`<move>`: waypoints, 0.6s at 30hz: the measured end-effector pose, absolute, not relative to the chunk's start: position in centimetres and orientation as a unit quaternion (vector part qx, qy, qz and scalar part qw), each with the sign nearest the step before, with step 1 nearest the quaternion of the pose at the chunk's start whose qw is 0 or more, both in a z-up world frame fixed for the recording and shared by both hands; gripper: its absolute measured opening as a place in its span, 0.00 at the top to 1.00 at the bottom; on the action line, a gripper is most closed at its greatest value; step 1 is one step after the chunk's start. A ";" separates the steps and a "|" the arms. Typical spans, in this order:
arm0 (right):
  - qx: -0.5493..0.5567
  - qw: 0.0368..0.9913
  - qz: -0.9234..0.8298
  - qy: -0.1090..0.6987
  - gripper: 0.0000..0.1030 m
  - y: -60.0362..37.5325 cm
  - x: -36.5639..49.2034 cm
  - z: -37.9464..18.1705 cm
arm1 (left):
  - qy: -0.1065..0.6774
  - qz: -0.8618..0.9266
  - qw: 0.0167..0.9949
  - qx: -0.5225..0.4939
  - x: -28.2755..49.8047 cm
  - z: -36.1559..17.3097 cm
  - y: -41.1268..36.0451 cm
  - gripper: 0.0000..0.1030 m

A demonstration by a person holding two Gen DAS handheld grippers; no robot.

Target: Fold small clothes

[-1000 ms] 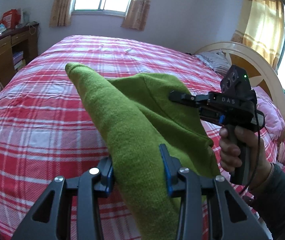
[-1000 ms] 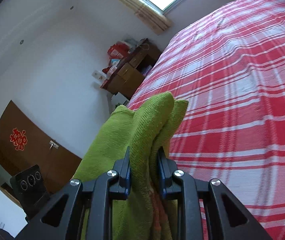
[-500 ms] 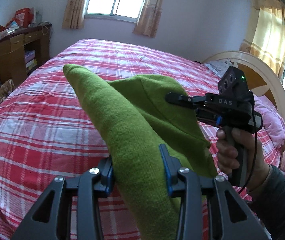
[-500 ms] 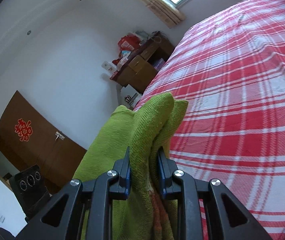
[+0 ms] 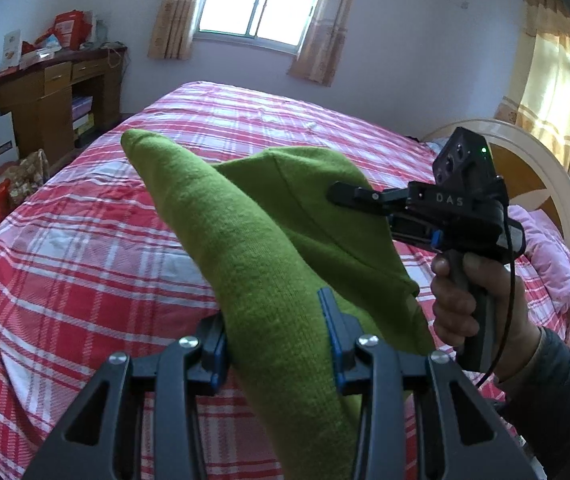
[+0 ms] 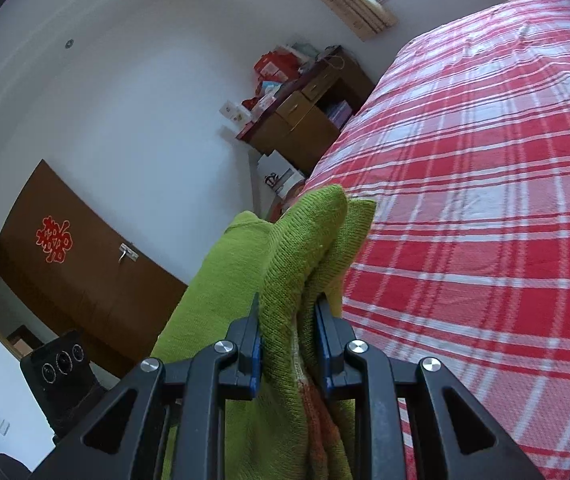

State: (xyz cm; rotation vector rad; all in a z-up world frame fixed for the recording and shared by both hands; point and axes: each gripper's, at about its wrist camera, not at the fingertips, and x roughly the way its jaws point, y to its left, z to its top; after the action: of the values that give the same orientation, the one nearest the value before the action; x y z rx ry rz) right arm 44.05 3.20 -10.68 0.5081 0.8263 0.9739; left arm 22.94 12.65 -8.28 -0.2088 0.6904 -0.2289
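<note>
Left wrist view: left gripper (image 5: 276, 338) clamped on a thick fold of the green knit garment (image 5: 245, 248), blue pads pressed into the fabric on both sides. Garment held up in the air above the bed (image 5: 85, 248) w/ red-and-white plaid cover, not touching it. One folded end pokes up and away toward upper left; a second, wider layer spreads to the right. There the right gripper (image 5: 339, 194) bites the garment's far edge, fingers pointing left, gripped by the person's right hand (image 5: 473, 300), dark sleeve at the frame's lower right. Wooden desk (image 5: 57, 100) w/ clutter on top stands at left by the wall, window (image 5: 263, 2) w/ beige curtains at the back, curved headboard (image 5: 525, 168) and pink pillow at right.

Right wrist view: right gripper (image 6: 289, 344) closed narrow on bunched layers of the same green garment (image 6: 305, 248), pads squeezing several knit folds; some orange-ish fabric shows inside the bunch near the bottom. Garment runs off to the left and down toward the left gripper's camera block (image 6: 61, 364), seen at lower left. Bed (image 6: 485, 200) fills the right side, below and beyond the cloth. Desk (image 6: 305, 112) at the bed's far corner, brown door (image 6: 65, 264) w/ a red paper cutout on the left wall
</note>
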 end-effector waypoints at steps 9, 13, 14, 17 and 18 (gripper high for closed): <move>0.225 0.759 0.468 0.393 0.78 7.1 44.9 -11.2 | 0.336 -0.091 0.931 -0.108 22.5 -8.5 14.9 0.61; 0.224 0.750 0.476 0.401 0.78 8.8 45.3 -11.7 | 0.338 -0.080 0.931 -0.111 22.1 -8.8 15.9 0.61; 0.224 0.748 0.478 0.403 0.78 9.2 45.5 -11.8 | 0.339 -0.078 0.931 -0.112 22.1 -8.8 16.1 0.61; 0.219 0.742 0.481 0.412 0.78 10.7 45.8 -12.4 | 0.343 -0.068 0.930 -0.115 22.0 -9.2 17.0 0.61; 0.217 0.740 0.483 0.415 0.78 11.1 45.9 -12.6 | 0.346 -0.064 0.929 -0.116 22.0 -9.5 17.3 0.61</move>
State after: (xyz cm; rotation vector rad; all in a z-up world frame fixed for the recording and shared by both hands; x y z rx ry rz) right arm 45.94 11.08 -12.55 0.4759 0.9107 1.0584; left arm 22.00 17.29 -9.49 -0.2376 0.7087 -0.1321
